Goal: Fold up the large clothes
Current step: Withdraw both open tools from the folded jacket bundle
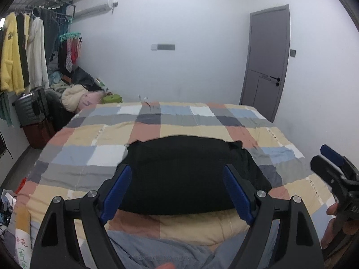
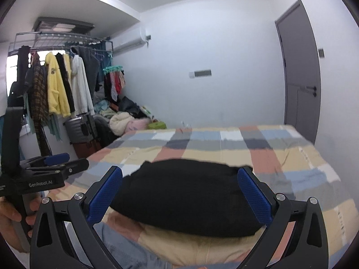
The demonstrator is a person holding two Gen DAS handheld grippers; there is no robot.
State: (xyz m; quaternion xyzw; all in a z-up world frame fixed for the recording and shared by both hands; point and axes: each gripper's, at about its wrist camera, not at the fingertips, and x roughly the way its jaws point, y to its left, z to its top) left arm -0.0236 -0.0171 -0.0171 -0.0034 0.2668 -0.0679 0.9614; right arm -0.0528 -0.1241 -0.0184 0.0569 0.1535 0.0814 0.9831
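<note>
Left gripper (image 1: pixel 177 192): my jaws stand wide apart, nothing between the blue pads (image 1: pixel 116 194); it hangs above the near edge of the bed.

Right gripper (image 2: pixel 180 196): jaws likewise spread, nothing gripped, over the same edge.

Black garment (image 1: pixel 186 174): a folded dark bundle lying on the quilt just ahead of both grippers, its near edge close to the bed's front, its far edge slightly ragged at the corners.

Checked quilt (image 1: pixel 157 132): peach, grey, blue and white squares; broad bare surface beyond and to both sides of the garment.

Room to move: bed's left side faces a grey suitcase (image 1: pixel 30 108) and a heap of clothes; right side nears the grey door (image 1: pixel 267 62).

Writing: "GenRobot.AI" on the left gripper's body in the right wrist view; Chinese characters on a label at the quilt's near left corner, partly legible.
</note>
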